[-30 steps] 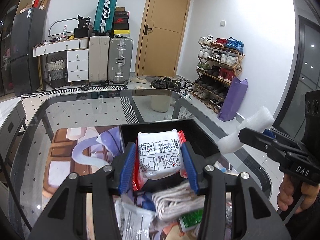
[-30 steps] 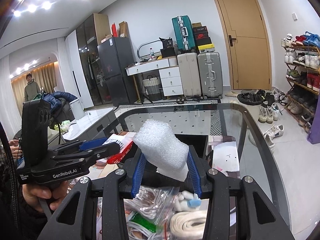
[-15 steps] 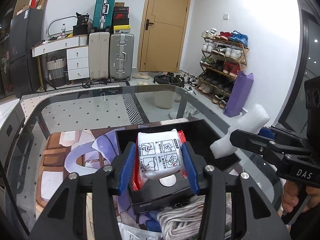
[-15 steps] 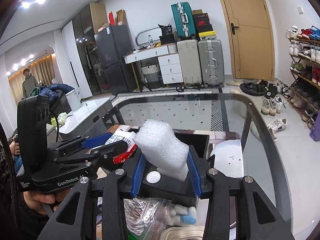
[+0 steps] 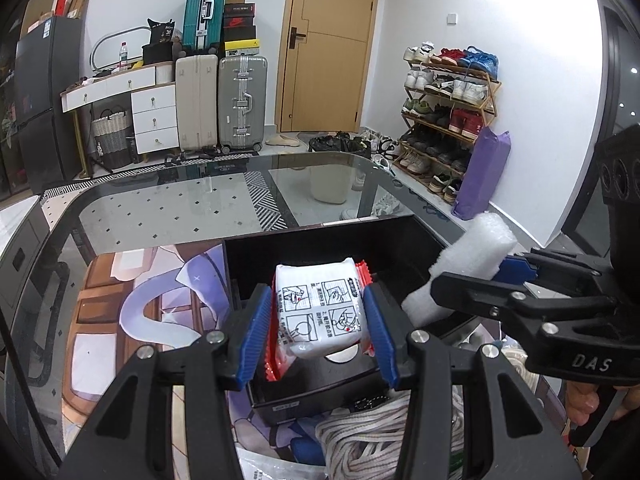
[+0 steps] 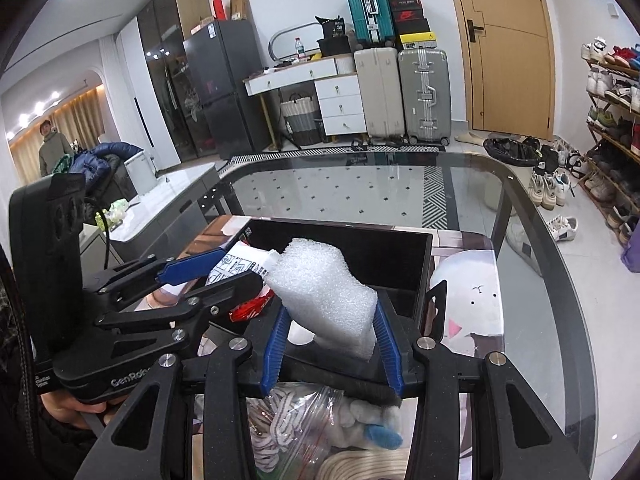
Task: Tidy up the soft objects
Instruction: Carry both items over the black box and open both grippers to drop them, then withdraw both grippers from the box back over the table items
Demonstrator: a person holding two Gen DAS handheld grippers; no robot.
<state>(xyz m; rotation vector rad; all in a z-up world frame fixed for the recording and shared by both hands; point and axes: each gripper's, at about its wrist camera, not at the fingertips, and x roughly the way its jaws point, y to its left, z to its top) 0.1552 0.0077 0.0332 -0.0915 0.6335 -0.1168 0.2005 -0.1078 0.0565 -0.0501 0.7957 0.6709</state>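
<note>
My left gripper (image 5: 318,334) is shut on a white packet with red edges and printed drawings (image 5: 320,312), held over the near part of an open black box (image 5: 332,236). My right gripper (image 6: 332,346) is shut on a white foam block (image 6: 326,290), held over the same black box (image 6: 384,248) at its near right side. The foam block (image 5: 472,254) and the right gripper (image 5: 520,292) show at the right in the left wrist view. The left gripper (image 6: 208,276) and its packet (image 6: 240,266) show at the left in the right wrist view.
The box sits on a printed mat (image 5: 120,312) on a glass table (image 5: 180,200). Near me lie a coil of white rope (image 5: 368,440) and a clear bag of soft items (image 6: 304,424). Suitcases, drawers and a shoe rack stand beyond.
Both grippers have moved forward with their loads, from above the pile of bags and rope to over the black box. The box now looks closer and larger.
</note>
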